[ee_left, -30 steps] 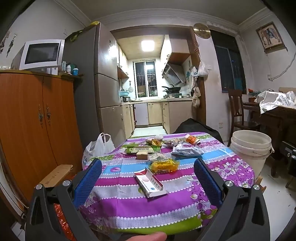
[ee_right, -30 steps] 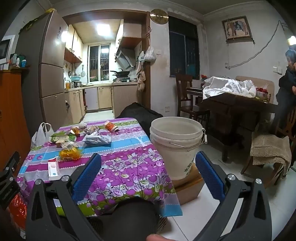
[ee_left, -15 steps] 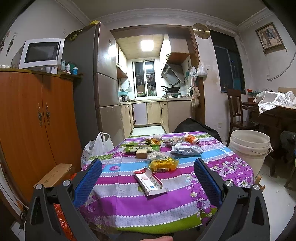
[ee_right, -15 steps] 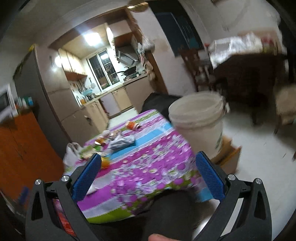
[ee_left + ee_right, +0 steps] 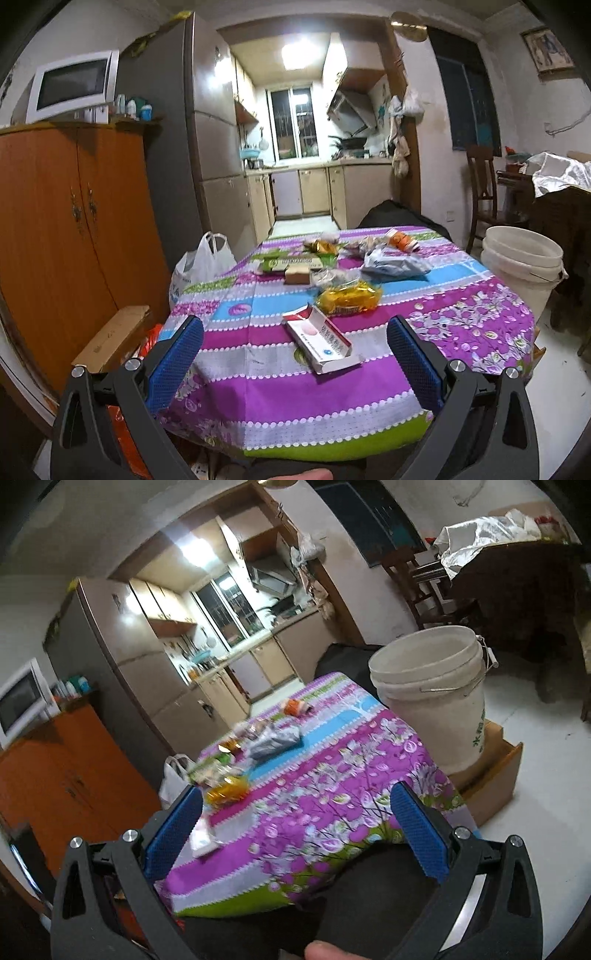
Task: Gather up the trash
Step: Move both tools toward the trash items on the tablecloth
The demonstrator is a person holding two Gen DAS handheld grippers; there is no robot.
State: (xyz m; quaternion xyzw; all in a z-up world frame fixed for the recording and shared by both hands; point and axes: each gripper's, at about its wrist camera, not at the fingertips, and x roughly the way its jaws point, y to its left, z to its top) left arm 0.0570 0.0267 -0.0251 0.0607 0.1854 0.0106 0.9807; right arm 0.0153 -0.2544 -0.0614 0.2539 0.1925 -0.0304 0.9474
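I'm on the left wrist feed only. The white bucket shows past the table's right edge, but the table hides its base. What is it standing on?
Observer: The white bucket stands on a brown cardboard box on the floor, close beside the table.
Operator: Is the right gripper carrying anything?
Observer: No. The right gripper is open and empty, above the table's near end.
Operator: Any trash in the bucket already?
Observer: I can't tell. Only the upper inside wall shows, and it is bare. The bottom is hidden.
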